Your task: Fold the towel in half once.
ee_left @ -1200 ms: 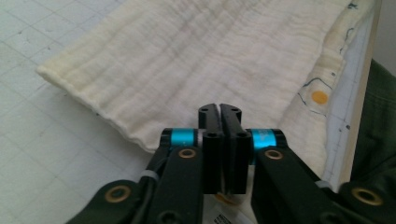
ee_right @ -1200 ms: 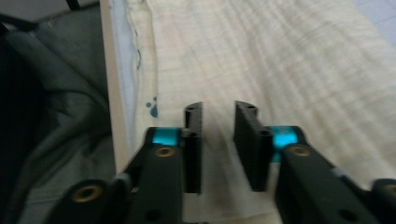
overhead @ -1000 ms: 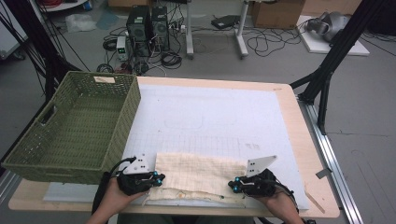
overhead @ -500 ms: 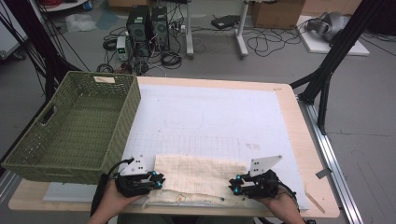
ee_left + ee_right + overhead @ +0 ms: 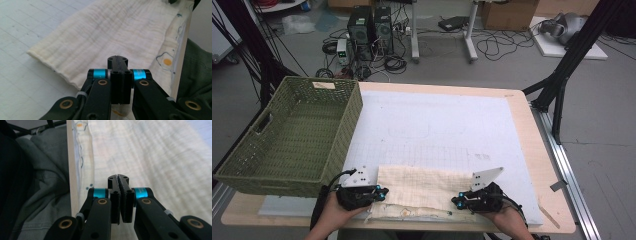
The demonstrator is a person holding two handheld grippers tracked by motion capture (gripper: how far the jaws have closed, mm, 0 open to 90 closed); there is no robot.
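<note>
A cream cloth [image 5: 424, 185], folded over itself, lies along the table's front edge, and its printed lower layer peeks out nearest the person. My left gripper [image 5: 384, 192] sits at the cloth's left end and points right. Seen in the left gripper view, this gripper [image 5: 117, 58] has its jaws pressed together low over the cloth [image 5: 112, 30], seemingly pinching it. My right gripper [image 5: 454, 201] sits at the right end and points left. The right gripper view shows the right gripper [image 5: 118, 177] shut too, over the cloth [image 5: 150, 152].
A green woven basket [image 5: 347, 130] stands at the left, close to my left gripper. A white gridded mat [image 5: 437, 120] covers the tabletop beyond the cloth. The wooden front edge [image 5: 72, 170] runs just beside both grippers, with the person's grey-green clothing [image 5: 45, 182] past it.
Both grippers have slid a little toward the front edge. The cloth has kept its place and shape.
</note>
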